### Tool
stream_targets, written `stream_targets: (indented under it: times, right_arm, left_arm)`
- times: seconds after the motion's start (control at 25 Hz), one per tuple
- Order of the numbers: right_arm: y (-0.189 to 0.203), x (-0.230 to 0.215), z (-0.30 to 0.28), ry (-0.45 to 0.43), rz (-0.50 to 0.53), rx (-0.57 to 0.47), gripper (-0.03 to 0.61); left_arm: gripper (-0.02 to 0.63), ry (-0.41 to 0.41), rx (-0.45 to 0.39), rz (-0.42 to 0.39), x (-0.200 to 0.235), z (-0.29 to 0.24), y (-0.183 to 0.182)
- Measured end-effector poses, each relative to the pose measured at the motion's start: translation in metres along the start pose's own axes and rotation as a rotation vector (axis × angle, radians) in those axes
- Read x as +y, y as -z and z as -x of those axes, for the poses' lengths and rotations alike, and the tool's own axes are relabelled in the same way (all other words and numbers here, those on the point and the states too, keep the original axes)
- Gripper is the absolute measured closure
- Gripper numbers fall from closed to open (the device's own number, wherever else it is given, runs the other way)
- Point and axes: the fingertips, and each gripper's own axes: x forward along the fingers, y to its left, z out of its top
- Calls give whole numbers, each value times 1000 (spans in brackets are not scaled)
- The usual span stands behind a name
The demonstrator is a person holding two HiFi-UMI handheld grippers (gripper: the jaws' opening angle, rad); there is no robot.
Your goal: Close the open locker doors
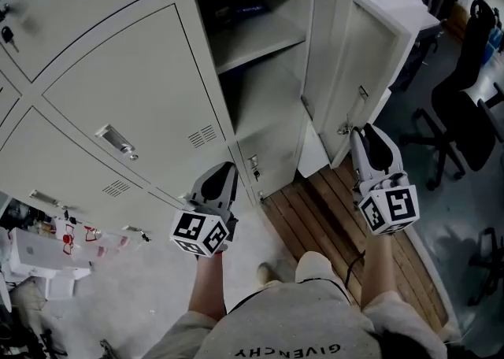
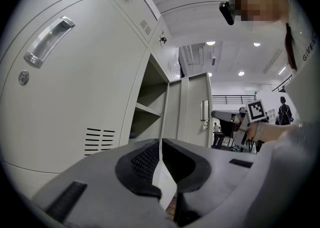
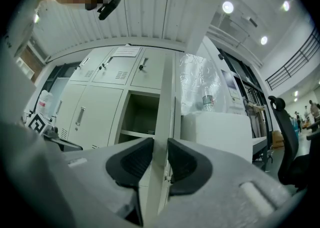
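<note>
The tall locker door (image 1: pixel 350 74) stands swung out to the right of its open compartment (image 1: pixel 256 35), which has a shelf inside. My right gripper (image 1: pixel 361 131) is at the door's free edge near the latch. In the right gripper view that gripper (image 3: pixel 160 144) has both pads against the door edge (image 3: pixel 167 87), shut on it. My left gripper (image 1: pixel 228 168) points at the lower locker front with a key (image 1: pixel 253 167) in it. In the left gripper view the left gripper (image 2: pixel 161 144) has its tips together and holds nothing. The open door (image 2: pixel 192 107) shows beyond it.
Closed lockers (image 1: pixel 134 105) fill the left. A black office chair (image 1: pixel 465 105) stands at the right, and wooden floor boards (image 1: pixel 331 208) lie under the open door. Clutter (image 1: pixel 47 255) sits at lower left. A water bottle (image 3: pixel 208 103) stands on a white box beside the door.
</note>
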Motion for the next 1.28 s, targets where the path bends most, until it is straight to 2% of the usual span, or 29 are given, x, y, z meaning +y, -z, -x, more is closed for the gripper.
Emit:
stream_targets:
  times: [0.32, 0.6, 1.04, 1.28]
  right_arm:
    - [-2, 41, -11, -7, 30, -7, 486]
    - [2, 85, -29, -57, 41, 7, 509]
    - [5, 148, -80, -209, 106, -34, 514]
    - [9, 168, -109, -292, 69, -48, 514]
  left_arm:
    - [597, -10, -6, -5, 31, 23, -2]
    - [597, -44, -17, -12, 47, 42, -4]
    - [597, -125, -45, -56, 84, 61, -28]
    - [597, -155, -61, -78, 97, 55, -46]
